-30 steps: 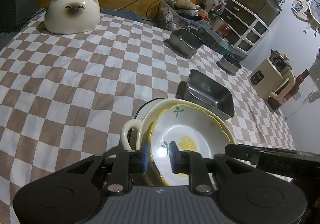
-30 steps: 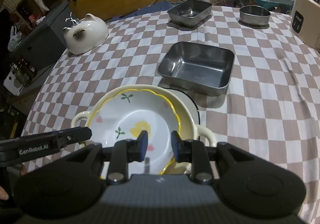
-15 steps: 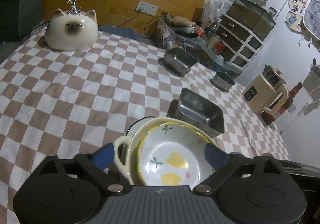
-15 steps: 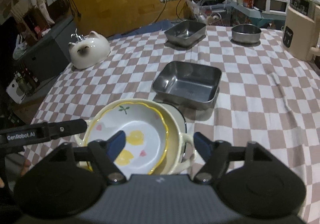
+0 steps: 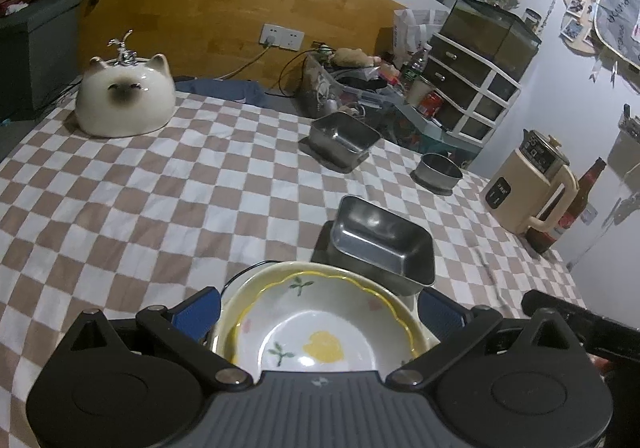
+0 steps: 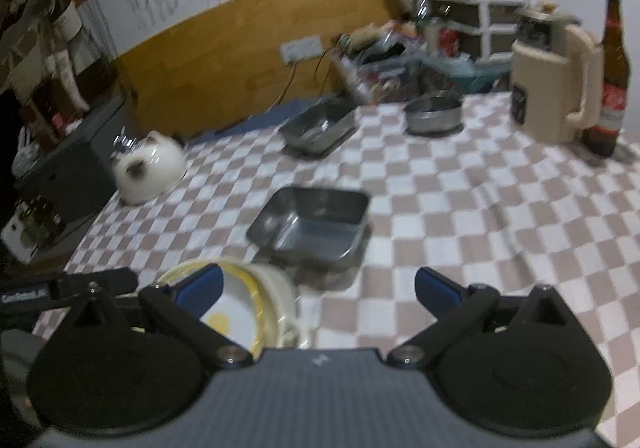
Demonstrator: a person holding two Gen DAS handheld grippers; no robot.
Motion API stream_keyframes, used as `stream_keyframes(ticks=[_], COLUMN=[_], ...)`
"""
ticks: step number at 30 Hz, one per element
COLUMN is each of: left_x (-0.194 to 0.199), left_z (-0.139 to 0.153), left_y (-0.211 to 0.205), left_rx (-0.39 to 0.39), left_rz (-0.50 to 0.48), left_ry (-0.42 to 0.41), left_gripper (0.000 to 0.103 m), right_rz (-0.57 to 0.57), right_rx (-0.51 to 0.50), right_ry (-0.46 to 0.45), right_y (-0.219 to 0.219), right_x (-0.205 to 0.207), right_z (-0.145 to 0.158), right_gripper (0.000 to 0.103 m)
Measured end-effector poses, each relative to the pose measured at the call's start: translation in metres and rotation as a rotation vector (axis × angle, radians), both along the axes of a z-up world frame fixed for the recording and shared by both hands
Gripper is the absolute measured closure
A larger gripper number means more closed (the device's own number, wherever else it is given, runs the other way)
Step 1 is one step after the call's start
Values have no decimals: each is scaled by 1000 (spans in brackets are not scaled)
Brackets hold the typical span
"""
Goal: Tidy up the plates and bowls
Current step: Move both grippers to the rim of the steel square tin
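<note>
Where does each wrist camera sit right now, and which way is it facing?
Left wrist: behind the open left tool, looking down across the checkered table over the flowered bowl; the right tool's arm shows at right.
Right wrist: behind the open right tool, aimed past the bowl toward the nearest steel tray; blurred.
Shared: bowl, steel trays, cat-shaped dish, beige kettle.

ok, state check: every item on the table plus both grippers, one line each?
left gripper: open, jaws just opened, either side of the bowl, pads clear of it
right gripper: open, jaws just opened, nothing between
floral bowl: upright, nested in cream dish
cream dish: upright, on cloth
near steel tray: upright, empty
far steel tray: upright
round steel bowl: upright
cat dish: upside down
bottle: standing
</note>
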State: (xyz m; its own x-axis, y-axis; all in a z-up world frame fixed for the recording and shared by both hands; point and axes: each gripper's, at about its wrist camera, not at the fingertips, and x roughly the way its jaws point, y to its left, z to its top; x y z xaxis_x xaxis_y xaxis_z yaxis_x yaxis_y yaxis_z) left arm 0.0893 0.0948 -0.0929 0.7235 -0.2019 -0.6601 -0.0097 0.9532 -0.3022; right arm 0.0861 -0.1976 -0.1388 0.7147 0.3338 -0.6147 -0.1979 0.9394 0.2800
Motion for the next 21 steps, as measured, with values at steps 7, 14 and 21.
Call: stream_keyframes(ticks=[7, 14, 21], left_x=[23, 57, 87], left_z=[7, 16, 16], left_y=[-19, -31, -39], left_rx=[39, 47, 39], left_rz=[-29, -60, -103], left_ry=[-2, -34, -38], left_gripper=[0, 2, 34], right_rz=[-29, -67, -75], right_rx=[4, 71, 149], right_ry=[-2, 63, 102], right_y=[-20, -38, -43], right_x=[8, 30, 56], right_z=[-2, -11, -13], right_gripper=[0, 6, 38])
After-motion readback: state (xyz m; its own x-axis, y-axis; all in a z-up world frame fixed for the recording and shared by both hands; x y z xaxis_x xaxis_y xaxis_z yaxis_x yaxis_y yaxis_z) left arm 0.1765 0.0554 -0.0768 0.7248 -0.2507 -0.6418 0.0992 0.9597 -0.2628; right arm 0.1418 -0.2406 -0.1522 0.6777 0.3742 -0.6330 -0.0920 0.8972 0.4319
